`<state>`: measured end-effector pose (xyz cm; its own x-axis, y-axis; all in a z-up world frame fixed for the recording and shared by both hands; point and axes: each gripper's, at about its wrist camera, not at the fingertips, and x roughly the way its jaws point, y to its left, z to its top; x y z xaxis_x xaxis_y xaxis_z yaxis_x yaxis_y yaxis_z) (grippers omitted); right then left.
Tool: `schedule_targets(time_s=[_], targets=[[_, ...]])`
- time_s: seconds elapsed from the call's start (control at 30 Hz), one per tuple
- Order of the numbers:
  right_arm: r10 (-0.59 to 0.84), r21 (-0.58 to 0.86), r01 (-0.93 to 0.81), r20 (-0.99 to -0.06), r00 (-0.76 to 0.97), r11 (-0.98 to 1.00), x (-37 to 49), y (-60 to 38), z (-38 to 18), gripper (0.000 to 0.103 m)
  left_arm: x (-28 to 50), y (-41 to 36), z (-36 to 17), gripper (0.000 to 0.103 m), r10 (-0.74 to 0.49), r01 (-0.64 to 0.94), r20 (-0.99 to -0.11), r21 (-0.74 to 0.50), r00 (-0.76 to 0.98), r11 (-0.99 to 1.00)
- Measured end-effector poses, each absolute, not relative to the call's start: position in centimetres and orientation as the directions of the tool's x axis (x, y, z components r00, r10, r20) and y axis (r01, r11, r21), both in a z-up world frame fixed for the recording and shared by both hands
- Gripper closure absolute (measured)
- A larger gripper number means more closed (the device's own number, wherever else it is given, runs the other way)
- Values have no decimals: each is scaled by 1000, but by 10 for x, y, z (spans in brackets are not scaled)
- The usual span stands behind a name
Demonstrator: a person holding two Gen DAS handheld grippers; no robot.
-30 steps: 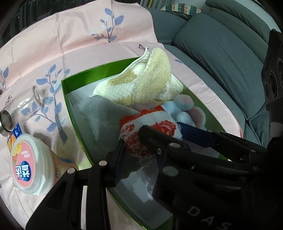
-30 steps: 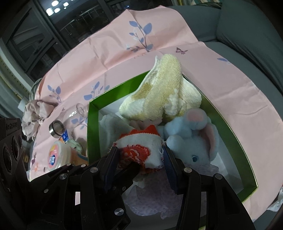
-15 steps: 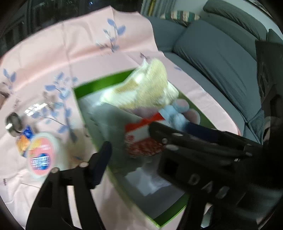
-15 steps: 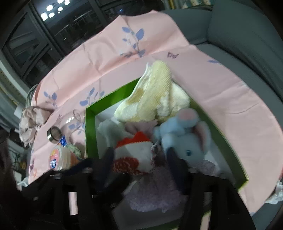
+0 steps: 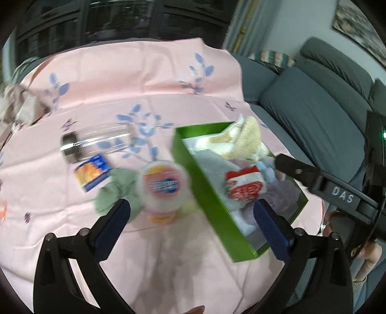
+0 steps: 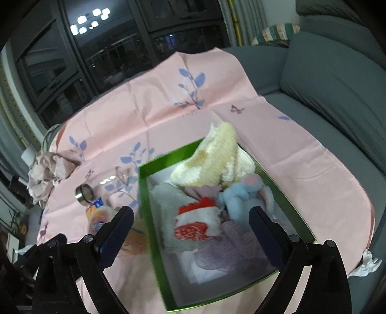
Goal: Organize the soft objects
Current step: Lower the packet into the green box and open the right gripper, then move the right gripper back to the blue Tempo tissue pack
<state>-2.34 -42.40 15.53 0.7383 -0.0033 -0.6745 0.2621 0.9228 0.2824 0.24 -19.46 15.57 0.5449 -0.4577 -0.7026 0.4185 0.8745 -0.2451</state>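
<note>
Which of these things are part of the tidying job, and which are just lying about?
Part of the job: green box, red-and-white cloth, cream towel, blue plush toy, grey cloth, lilac cloth, green cloth.

Lying about: glass jar, round tub, snack packet, pink tablecloth, sofa.

Dark glass-paned windows with black frames (image 6: 101, 60) fill the back, ceiling lights reflected in the glass (image 6: 90, 20). Pale curtain with a gold edge strip (image 6: 231, 24) hangs beside them. Grey fabric sofa with thick back cushions (image 6: 337, 79) runs along the right; a striped teal-and-cream cushion (image 6: 277, 32) sits at its far end. Light grey wall (image 5: 296, 21) with a framed picture (image 5: 359, 21) above the sofa.
</note>
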Motion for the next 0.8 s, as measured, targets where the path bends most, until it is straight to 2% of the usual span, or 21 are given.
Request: schedule_targets(time_s=[0.23,0.43,0.67,0.8], targets=[[27,283,204,-641,767,937,-25,-396,168,6,-1,-118,148,1,-344,294,-720,-201,603,934],[62,264,154,-662,747,952,-11,-362,163,6,5,-47,124,1,-207,136,-760,-156,616,978],[70,210,105,-685,725,972,3,-313,154,6,14,9,93,1,-135,-18,-762,-189,634,982],[94,205,75,-704,704,976,10,-288,145,6,22,24,81,1,-161,-50,-784,-237,600,970]])
